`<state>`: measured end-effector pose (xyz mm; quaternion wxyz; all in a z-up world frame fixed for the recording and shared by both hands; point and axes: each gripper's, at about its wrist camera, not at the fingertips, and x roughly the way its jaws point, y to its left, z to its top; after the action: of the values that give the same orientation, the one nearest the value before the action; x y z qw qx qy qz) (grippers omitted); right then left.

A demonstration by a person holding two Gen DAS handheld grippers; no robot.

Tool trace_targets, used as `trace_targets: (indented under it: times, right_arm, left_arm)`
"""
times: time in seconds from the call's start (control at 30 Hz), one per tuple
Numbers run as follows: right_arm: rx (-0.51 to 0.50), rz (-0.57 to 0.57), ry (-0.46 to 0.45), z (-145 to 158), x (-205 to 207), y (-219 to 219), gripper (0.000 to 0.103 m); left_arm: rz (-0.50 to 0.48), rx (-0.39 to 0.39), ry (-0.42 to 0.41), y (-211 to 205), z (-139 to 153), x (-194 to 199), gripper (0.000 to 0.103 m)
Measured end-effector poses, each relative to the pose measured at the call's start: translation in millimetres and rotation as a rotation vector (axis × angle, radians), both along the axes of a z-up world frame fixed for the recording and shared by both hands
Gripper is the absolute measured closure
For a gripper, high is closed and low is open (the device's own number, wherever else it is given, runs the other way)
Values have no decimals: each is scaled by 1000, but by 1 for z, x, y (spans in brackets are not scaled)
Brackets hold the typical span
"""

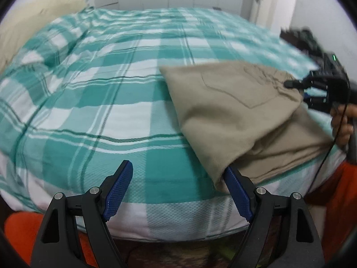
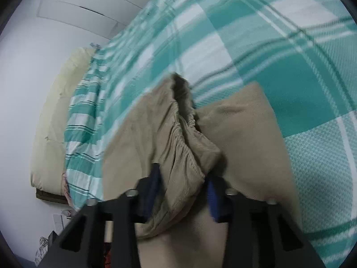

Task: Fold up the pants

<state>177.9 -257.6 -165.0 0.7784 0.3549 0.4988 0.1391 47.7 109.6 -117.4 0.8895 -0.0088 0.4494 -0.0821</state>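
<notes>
The tan pants [image 1: 234, 116] lie folded over on the bed [image 1: 111, 89], near its front edge and toward the right side. The left tongs [image 1: 178, 178] are wide open over the bed's front edge. One blue pad [image 1: 236, 189] is tucked just under the pants' near corner, and nothing is between the pads. The right tongs [image 2: 183, 187] pinch the bunched stretchy waistband [image 2: 183, 138] of the pants. A cream pillow [image 2: 58, 116] lies at the far end of the bed.
</notes>
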Motion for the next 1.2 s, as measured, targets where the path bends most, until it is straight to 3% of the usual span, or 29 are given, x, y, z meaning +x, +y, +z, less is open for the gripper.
trace_targets:
  times: [0.1, 0.17, 0.37, 0.53, 0.57, 0.6, 0.7, 0.77, 0.8, 1.0, 1.07, 1.1, 1.2]
  right_arm:
    - [51, -28, -65, 34, -6, 7, 79]
    - [92, -50, -94, 56, -7, 13, 79]
    - [136, -47, -180, 118, -7, 43, 79]
    - [180, -13, -206, 144, -20, 61, 79]
    - [197, -18, -208, 149, -25, 61, 79]
    - [211, -27, -210, 151, -28, 58, 79]
    - [226, -73, -230, 157, -39, 37, 79]
    - [213, -87, -216, 151, -46, 22, 80]
    - [210, -86, -201, 144, -49, 17, 80]
    - [45, -170, -53, 55, -92, -33, 81]
    - [-22, -171, -11, 21, -105, -38, 82]
    - [-7, -178, 4, 4, -110, -40, 82]
    - [-59, -152, -25, 7, -107, -37, 81]
  left_arm:
    - [-34, -92, -38, 6, 9, -3, 19]
    - [-91, -111, -63, -3, 14, -7, 18]
    - [-201, 51, -102, -56, 7, -3, 16]
    - [-113, 152, -82, -63, -2, 12, 16]
    - [-85, 155, -67, -57, -4, 14, 24]
    - [-56, 137, -47, -48, -5, 16, 49]
    - [-30, -87, 36, -15, -7, 20, 73]
    - [-51, -100, 42, -16, -5, 19, 90]
    - [-74, -82, 51, -21, -7, 18, 91]
    - [-145, 56, 87, -49, -26, 12, 83]
    - [-147, 68, 97, -49, -30, 12, 82]
    - [-145, 70, 95, -49, -30, 11, 82]
    - [-136, 72, 95, -49, -28, 10, 82]
